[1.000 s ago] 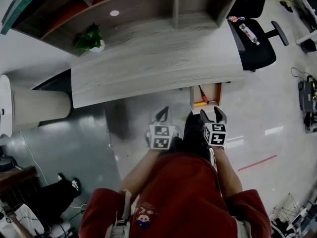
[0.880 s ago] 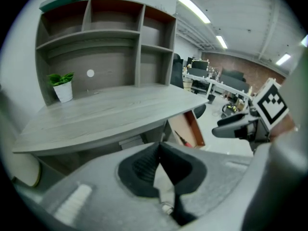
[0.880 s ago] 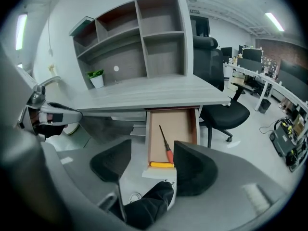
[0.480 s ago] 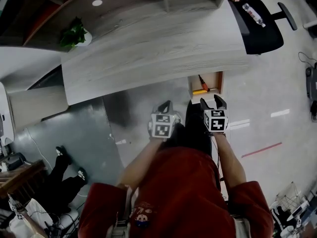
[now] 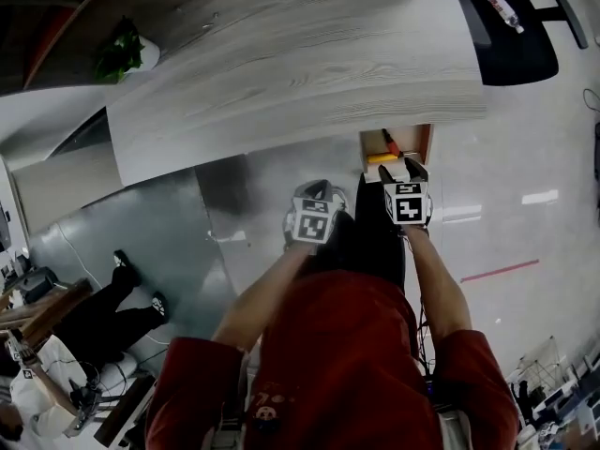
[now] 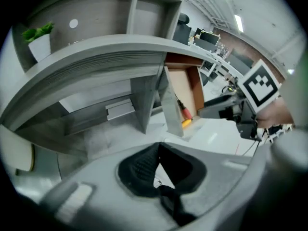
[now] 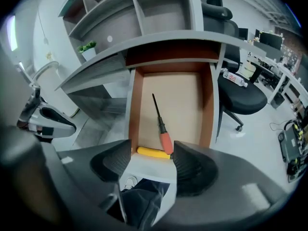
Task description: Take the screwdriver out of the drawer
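screwdriver lies just beyond right gripper jaws

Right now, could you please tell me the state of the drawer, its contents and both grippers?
Brown wooden drawer: pulled open.
Orange-handled, black-shafted screwdriver: lying flat in the drawer, not gripped.
Yellow rod-shaped item: lying across the drawer's front end, by the screwdriver's handle.
Left gripper: fingers shut, holding nothing.
Right gripper: fingers open, holding nothing, with the drawer's front edge between them.
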Action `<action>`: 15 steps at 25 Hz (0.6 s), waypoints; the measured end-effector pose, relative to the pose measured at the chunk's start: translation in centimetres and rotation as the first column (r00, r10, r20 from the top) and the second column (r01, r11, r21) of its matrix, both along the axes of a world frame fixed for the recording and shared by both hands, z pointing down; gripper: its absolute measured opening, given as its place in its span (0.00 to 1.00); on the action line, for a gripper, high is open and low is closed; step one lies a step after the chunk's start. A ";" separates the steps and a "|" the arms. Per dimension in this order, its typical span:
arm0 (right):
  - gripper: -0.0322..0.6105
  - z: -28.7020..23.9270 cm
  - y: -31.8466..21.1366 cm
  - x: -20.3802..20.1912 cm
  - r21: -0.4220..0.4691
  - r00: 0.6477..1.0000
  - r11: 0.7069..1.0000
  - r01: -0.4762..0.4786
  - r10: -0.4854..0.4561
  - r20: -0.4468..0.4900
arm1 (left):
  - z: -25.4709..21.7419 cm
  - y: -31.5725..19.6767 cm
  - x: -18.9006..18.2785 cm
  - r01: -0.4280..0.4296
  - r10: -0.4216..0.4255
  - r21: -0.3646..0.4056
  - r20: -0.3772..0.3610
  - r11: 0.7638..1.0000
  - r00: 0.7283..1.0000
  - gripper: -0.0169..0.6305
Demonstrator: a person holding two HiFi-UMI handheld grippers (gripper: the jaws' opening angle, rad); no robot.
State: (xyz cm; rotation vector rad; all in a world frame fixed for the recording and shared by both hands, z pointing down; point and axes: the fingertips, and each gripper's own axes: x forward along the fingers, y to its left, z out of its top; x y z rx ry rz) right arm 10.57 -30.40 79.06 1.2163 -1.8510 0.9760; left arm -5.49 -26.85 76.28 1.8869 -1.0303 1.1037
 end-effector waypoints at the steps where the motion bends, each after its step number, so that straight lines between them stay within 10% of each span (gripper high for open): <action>1: 0.48 0.8 -0.4 0.2 -0.006 1.000 1.000 0.009 -0.009 -0.010 | 0.4 0.0 0.5 -0.028 0.028 0.004 0.010 1.000 1.000 0.02; 15: 0.48 7.5 -3.7 0.2 -0.085 0.996 0.994 0.074 -0.078 -0.050 | 4.8 1.5 2.4 0.014 -0.014 -0.153 0.005 0.988 1.000 0.02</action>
